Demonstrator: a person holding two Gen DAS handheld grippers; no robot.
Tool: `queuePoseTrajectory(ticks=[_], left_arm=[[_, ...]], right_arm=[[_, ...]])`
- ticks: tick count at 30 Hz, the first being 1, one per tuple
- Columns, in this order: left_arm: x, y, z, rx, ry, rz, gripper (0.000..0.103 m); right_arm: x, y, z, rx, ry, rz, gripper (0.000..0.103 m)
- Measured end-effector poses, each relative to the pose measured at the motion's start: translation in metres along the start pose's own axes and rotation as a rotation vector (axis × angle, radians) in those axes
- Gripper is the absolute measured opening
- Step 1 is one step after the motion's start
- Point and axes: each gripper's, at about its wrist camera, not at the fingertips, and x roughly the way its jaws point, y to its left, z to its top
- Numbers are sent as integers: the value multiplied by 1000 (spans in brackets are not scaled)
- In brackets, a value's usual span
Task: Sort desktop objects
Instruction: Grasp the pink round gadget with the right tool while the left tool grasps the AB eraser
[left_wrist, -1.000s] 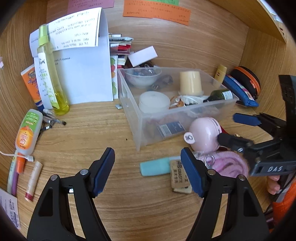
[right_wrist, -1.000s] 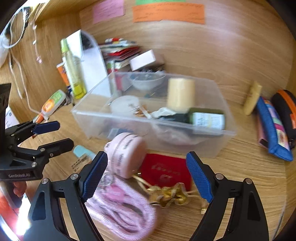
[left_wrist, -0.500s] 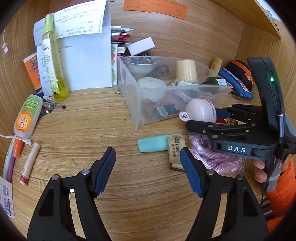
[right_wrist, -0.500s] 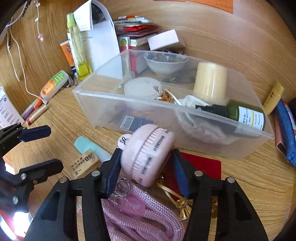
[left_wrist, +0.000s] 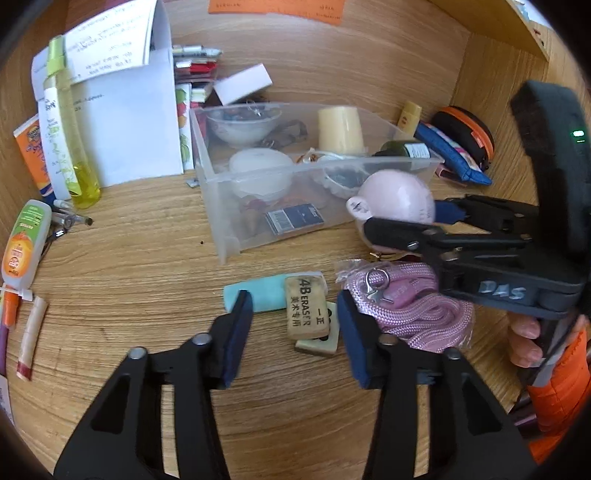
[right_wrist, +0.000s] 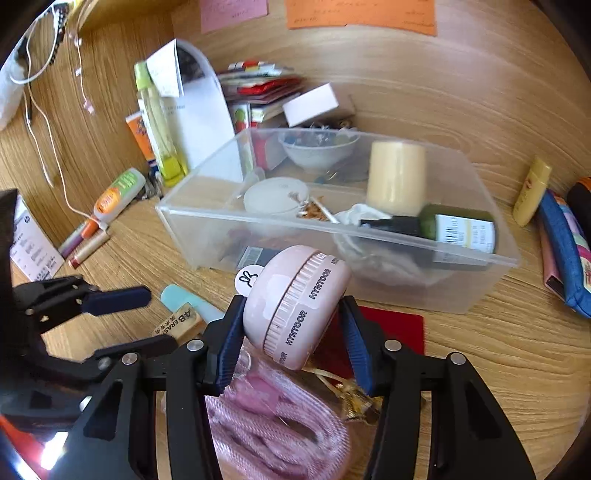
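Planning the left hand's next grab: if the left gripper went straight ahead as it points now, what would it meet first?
Probably the 4B eraser, lying between the open left gripper fingers, beside the teal eraser.

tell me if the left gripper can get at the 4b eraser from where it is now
Probably yes. The left gripper is open with the 4B eraser lying right between its fingertips on the bare desk. The teal eraser touches it on one side and could get caught in the grip.
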Motion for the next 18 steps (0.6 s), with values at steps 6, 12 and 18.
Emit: queuePoseTrajectory(ticks=[6, 12, 18], left_arm=[[14, -2, 1, -18, 27, -14, 31], [12, -2, -1, -26, 18, -9, 23], [1, 1, 0, -41, -9, -2, 23]], right_arm=[[-13, -11, -4, 28, -17, 5, 47], [-21, -18, -6, 50, -36, 18, 47], [-29, -20, -6, 55, -57, 24, 47]])
